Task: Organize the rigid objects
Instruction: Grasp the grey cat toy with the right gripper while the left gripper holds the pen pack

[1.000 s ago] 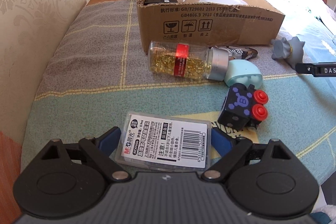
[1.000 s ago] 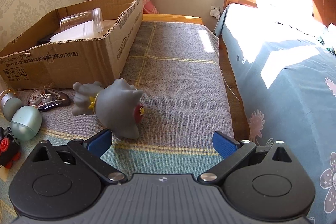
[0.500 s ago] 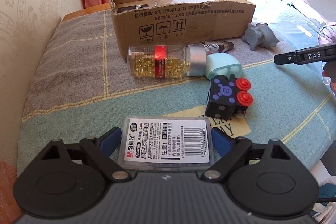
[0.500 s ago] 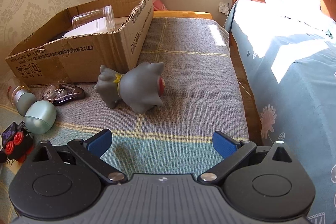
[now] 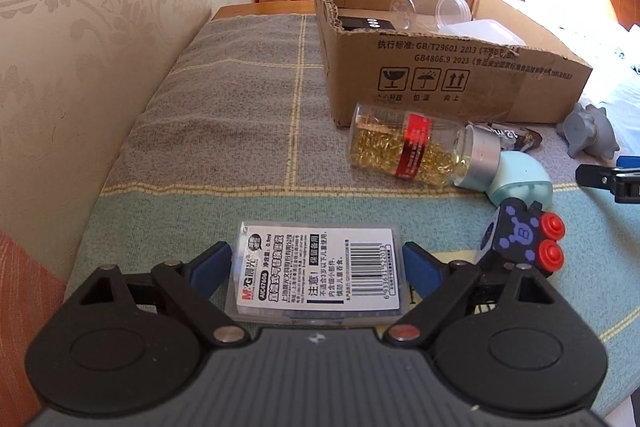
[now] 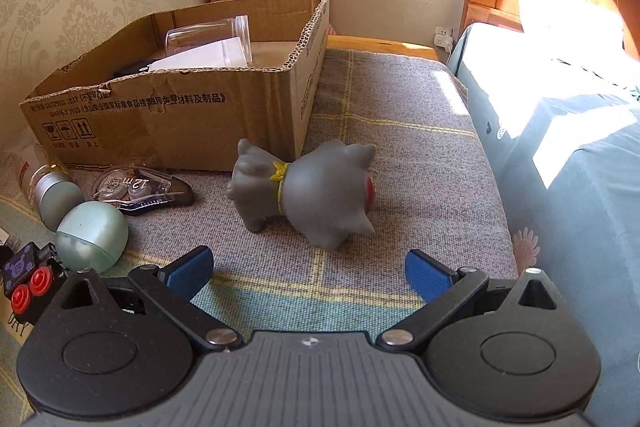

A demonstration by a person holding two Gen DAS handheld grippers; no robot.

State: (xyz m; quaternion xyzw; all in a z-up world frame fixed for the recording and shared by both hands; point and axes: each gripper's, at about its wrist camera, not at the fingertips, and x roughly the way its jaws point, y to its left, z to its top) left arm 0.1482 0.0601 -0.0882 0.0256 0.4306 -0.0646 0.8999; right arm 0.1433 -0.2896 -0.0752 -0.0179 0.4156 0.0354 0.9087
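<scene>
My left gripper (image 5: 316, 255) is shut on a flat clear plastic case (image 5: 320, 267) with a white barcode label, a blue pad on each short side. It is low over the checked cloth. Ahead lie a bottle of gold capsules (image 5: 404, 151), a mint egg-shaped case (image 5: 520, 179) and a black toy with red knobs (image 5: 524, 239). My right gripper (image 6: 308, 263) stands open with nothing between its fingers. A grey toy figure (image 6: 316, 195) lies on its side just ahead of it, apart from the pads. The open cardboard box (image 6: 160, 115) stands behind.
The cardboard box (image 5: 440, 75) holds a clear jar (image 5: 432, 13), a white lid and a dark item. A correction tape (image 6: 140, 187) lies by its front wall. A wall runs along the left. A bed (image 6: 580, 147) borders the right.
The left view swung left while the case stayed between the pads and squared up. In the right view the grey toy shifted from left of centre to straight ahead.
</scene>
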